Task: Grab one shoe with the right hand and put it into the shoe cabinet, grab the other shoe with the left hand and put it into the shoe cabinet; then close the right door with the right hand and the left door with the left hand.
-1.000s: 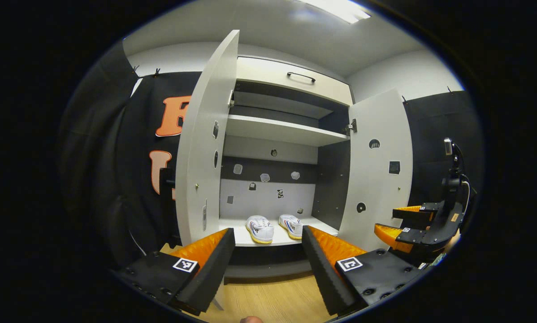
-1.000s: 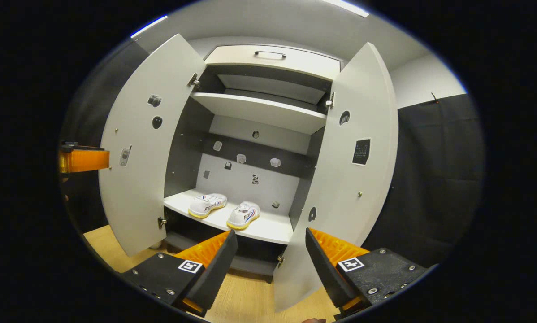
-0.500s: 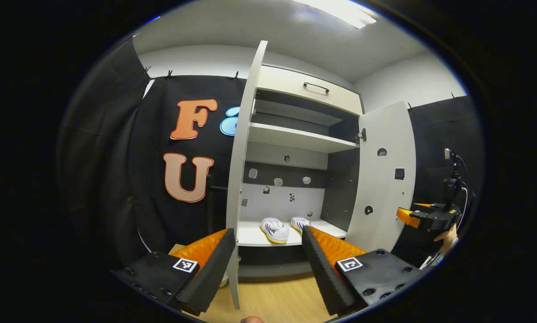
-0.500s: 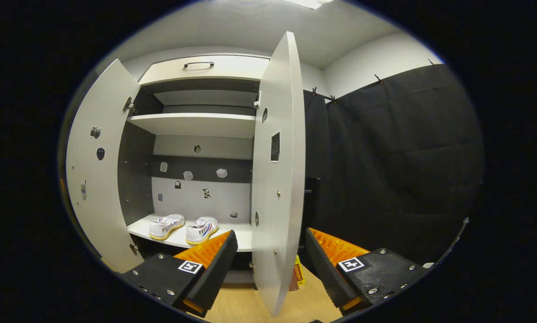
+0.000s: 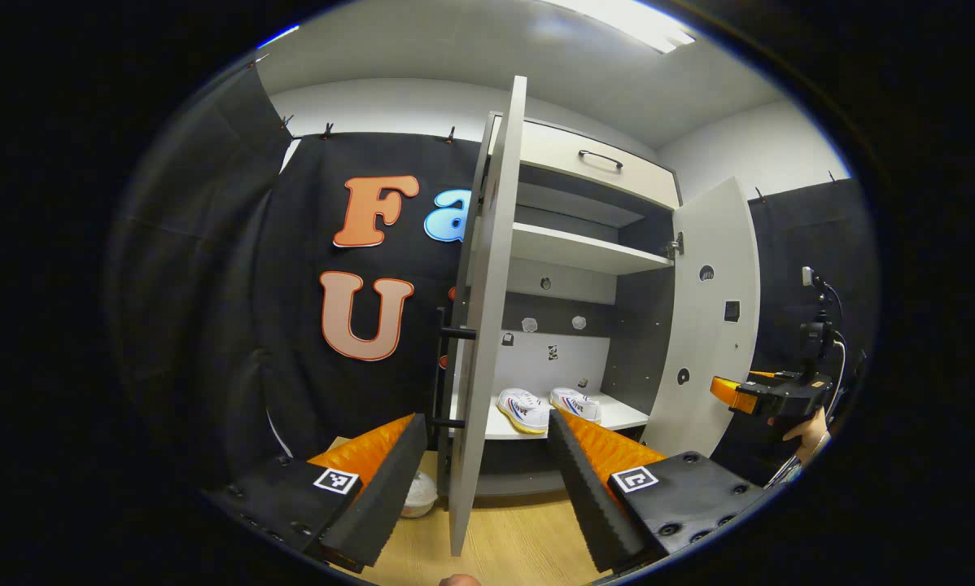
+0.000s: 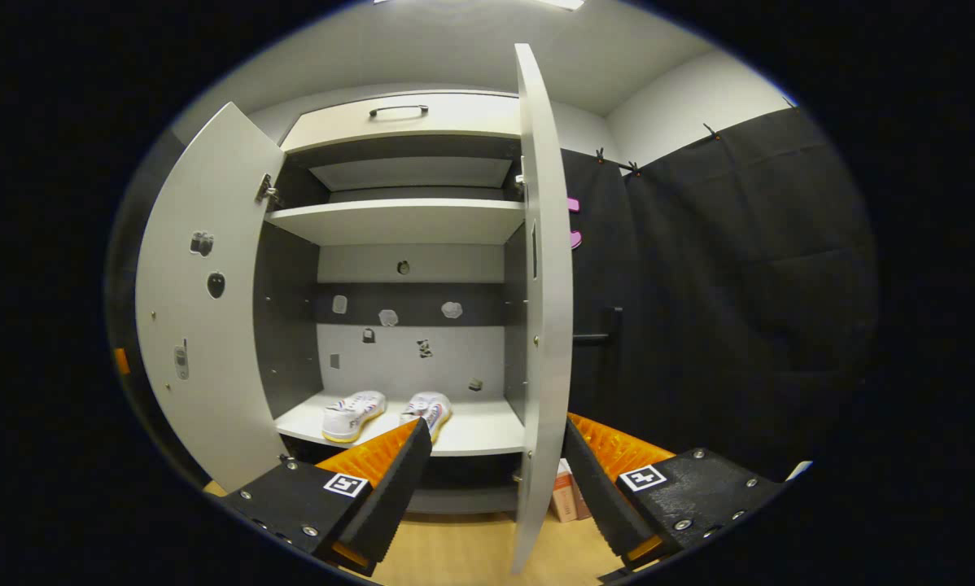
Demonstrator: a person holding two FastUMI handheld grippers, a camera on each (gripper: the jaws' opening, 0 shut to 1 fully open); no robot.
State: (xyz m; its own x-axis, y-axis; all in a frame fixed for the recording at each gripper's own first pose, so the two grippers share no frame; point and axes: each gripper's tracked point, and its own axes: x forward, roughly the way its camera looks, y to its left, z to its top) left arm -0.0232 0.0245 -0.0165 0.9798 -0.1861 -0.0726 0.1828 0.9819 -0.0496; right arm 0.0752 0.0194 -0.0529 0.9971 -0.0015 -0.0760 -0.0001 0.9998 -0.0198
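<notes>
On the lowest shelf of the shoe cabinet (image 6: 410, 122) sit two white shoes (image 6: 354, 414) (image 6: 429, 408), side by side. Both doors hang open: one left door (image 5: 487, 325), one right door (image 6: 543, 309) (each seen edge-on between its gripper's fingers). Left gripper (image 5: 481, 480) and right gripper (image 6: 491, 488) are both spread wide, holding nothing.

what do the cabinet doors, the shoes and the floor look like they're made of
Doors: probably laminated board, going by the flat matte off-white faces and thin square edges.
Shoes: look like white canvas or fabric on yellowish rubber soles, though they are too small to be sure.
Floor: pale wood-grain planks, laminate or wood.
</notes>
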